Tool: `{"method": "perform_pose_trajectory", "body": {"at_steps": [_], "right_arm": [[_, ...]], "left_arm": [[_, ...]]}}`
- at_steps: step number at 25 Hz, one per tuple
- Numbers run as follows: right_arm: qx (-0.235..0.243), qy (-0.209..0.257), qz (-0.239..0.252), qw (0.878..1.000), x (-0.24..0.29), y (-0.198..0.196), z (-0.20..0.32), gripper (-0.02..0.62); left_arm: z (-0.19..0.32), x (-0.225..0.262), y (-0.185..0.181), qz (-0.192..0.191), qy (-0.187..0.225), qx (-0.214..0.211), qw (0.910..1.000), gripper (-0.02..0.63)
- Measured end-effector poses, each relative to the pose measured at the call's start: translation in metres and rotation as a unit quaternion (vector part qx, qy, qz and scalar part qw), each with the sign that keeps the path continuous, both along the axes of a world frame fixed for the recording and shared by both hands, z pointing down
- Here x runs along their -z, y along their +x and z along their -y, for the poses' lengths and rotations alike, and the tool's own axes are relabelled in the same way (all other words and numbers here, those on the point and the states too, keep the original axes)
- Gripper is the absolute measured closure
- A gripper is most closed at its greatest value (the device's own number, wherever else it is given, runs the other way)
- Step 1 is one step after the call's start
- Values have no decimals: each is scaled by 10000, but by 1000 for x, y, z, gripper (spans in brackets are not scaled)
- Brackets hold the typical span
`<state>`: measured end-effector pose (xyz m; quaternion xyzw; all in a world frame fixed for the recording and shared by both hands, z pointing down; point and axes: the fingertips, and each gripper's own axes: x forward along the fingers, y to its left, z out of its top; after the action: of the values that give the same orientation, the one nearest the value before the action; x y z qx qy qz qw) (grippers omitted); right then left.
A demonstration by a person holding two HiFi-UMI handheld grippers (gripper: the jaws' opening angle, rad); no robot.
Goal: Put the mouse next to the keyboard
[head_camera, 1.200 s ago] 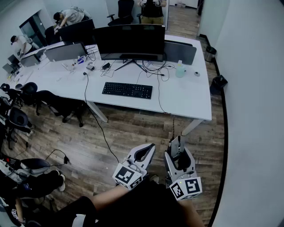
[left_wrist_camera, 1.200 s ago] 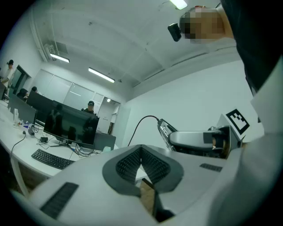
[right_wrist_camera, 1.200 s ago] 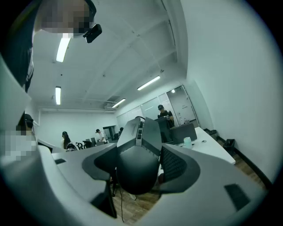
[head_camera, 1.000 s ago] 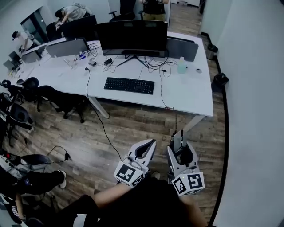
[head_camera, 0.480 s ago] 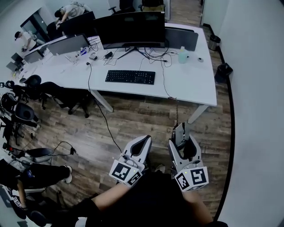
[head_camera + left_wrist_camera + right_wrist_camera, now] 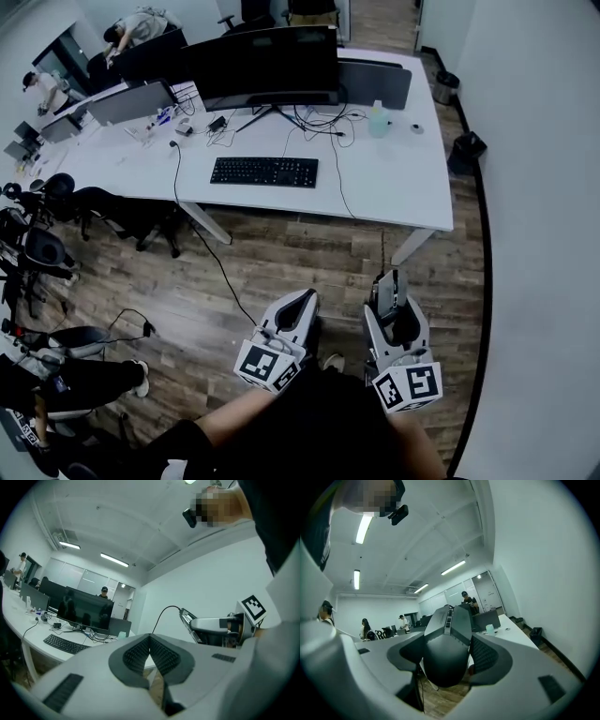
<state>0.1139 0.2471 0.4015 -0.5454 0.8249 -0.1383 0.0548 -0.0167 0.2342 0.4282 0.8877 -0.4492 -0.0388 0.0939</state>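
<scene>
Already the right gripper (image 6: 385,284) is clasping the mouse (image 6: 443,658) between its jaws; the left gripper (image 6: 150,644) is pinching closed, empty; the keyboard (image 6: 263,172) is waiting well ahead.

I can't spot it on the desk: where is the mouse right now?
The mouse is clamped in the right gripper, low in the head view over the wooden floor, well short of the desk and keyboard.

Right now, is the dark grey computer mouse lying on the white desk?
No, the dark grey computer mouse is clamped between the jaws of the right gripper, away from the white desk.
</scene>
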Motion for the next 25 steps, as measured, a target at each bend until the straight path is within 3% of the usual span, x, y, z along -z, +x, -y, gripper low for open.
{"method": "perform_pose_trajectory", "body": {"at_steps": [7, 10, 13, 22, 25], "right_arm": [[11, -36, 249, 9997, 4, -1, 47, 290], [-133, 84, -106, 9998, 10, -4, 73, 291], [-240, 182, -129, 9995, 18, -7, 107, 291], [-238, -223, -267, 9991, 16, -26, 204, 290], [-216, -560, -251, 9979, -3, -35, 232, 290]], "left_arm": [[60, -2, -13, -234, -39, 144, 9996, 603], [93, -5, -28, -230, -60, 260, 9994, 603], [128, -5, -34, -346, -93, 272, 9990, 603], [219, 2, -42, -661, -181, -12, 9976, 603], [244, 1, -46, -697, -180, -148, 9973, 603]]}}
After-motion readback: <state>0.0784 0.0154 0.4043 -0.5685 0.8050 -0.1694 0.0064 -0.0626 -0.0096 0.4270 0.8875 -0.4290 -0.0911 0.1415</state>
